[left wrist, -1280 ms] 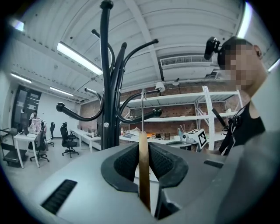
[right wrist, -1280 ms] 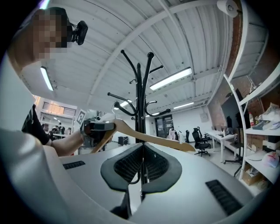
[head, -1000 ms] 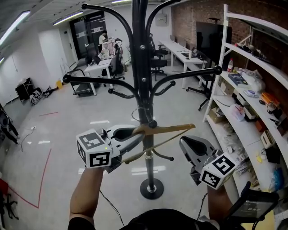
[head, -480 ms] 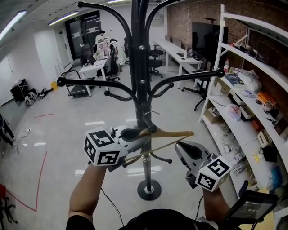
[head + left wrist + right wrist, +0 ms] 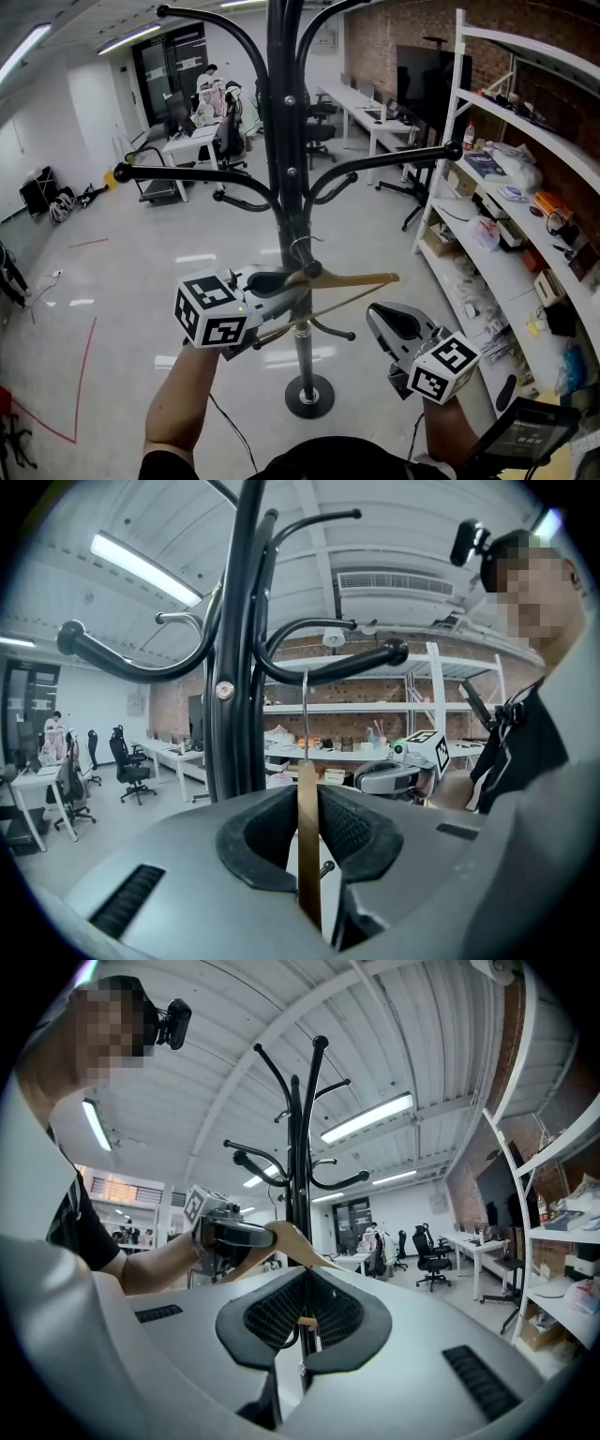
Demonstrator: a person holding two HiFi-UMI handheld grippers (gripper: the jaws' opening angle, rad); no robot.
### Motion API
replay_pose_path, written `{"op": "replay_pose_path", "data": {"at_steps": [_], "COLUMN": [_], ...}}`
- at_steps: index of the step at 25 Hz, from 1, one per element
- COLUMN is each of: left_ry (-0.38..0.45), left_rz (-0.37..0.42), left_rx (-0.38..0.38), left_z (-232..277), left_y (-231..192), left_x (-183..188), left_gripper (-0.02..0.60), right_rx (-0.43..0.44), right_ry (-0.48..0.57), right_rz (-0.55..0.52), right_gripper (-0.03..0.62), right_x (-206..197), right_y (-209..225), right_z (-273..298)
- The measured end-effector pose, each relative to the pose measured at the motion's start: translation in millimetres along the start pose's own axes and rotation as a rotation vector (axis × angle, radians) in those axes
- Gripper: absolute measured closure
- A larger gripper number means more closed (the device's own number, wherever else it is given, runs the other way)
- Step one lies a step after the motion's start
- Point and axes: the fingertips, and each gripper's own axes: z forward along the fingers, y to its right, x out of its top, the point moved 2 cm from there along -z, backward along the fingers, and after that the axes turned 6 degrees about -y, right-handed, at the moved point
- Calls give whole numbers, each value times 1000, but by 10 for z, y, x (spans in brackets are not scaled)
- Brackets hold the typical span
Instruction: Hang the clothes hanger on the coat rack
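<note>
Wooden hanger (image 5: 356, 278) nudged nearer coat rack (image 5: 286, 169); left gripper (image 5: 291, 286) clamps it, right gripper (image 5: 380, 317) closed, empty; hooking a peg next.

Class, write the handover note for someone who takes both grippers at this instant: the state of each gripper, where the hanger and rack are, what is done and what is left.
Left gripper: shut on the wooden hanger, near its neck.
Right gripper: shut, holding nothing, low and to the right of the hanger.
Hanger: held against the coat rack pole, with its wire hook beside the pole.
Done: hanger picked up and brought to the rack.
Left: seat the hook over an arm (I can't tell whether it has caught), then release.
</note>
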Motion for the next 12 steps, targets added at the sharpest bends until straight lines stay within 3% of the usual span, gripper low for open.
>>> {"op": "replay_pose_path", "data": {"at_steps": [12], "left_ry": [41], "left_rz": [-2], "left_rx": [31], "left_z": [-13], "left_y": [-68], "left_x": [-56], "left_gripper": [529], "right_rx": [15], "right_ry": [-25], "right_rz": [13], "right_gripper": [586], "right_x": [-104], "right_y": [16], "right_z": [-76]}}
